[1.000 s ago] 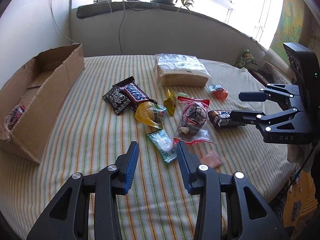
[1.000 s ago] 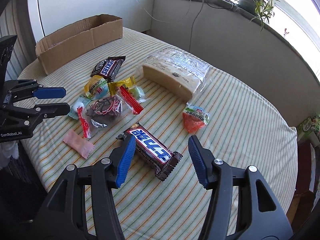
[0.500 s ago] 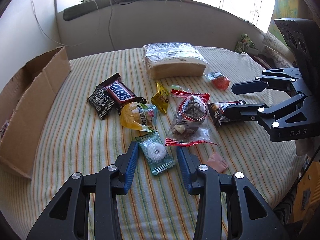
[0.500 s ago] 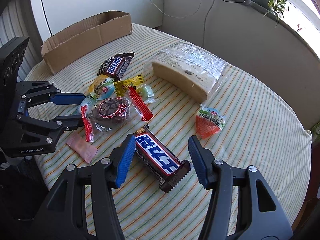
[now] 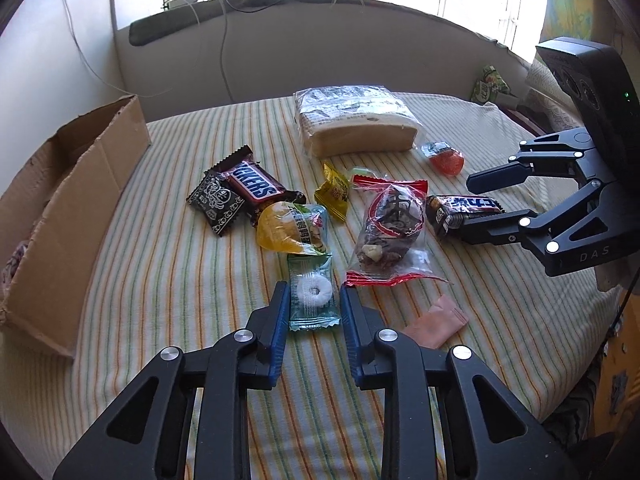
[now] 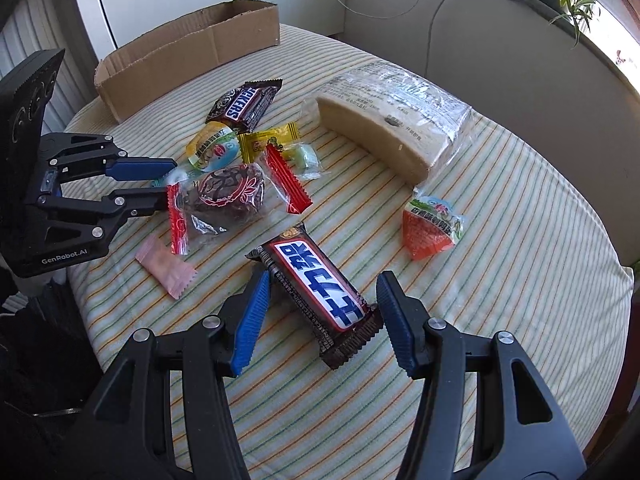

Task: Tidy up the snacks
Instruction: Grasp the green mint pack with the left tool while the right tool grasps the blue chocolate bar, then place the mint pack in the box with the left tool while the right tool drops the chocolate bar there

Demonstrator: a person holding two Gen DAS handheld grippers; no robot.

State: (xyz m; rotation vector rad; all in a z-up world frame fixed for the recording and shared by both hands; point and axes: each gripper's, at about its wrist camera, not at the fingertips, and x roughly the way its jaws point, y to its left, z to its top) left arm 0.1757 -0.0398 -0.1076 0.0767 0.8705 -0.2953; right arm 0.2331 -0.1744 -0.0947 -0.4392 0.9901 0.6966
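A green mint packet (image 5: pixel 312 294) with a white ring inside lies flat on the striped cloth. My left gripper (image 5: pixel 314 304) is closing on it, and its blue pads touch the packet's two long edges. A dark Snickers bar (image 6: pixel 320 292) with blue lettering lies at a slant between the fingers of my right gripper (image 6: pixel 326 316), which stands open with gaps on both sides of the bar. In the left wrist view the right gripper (image 5: pixel 486 199) reaches in from the right over that bar (image 5: pixel 466 208). The left gripper (image 6: pixel 154 184) shows at the left of the right wrist view.
An open cardboard box (image 5: pixel 80 200) stands at the table's left edge. Loose on the cloth are another Snickers (image 5: pixel 254 188), a yellow jelly cup (image 5: pixel 288 228), a clear red-edged bag (image 5: pixel 390 228), wrapped bread (image 5: pixel 356 128), an orange jelly (image 5: pixel 446 158) and a pink packet (image 5: pixel 436 322).
My left gripper came forward until the mint packet lay between its fingers, then its jaws narrowed onto it. My right gripper moved in so the bar sits between its fingers.
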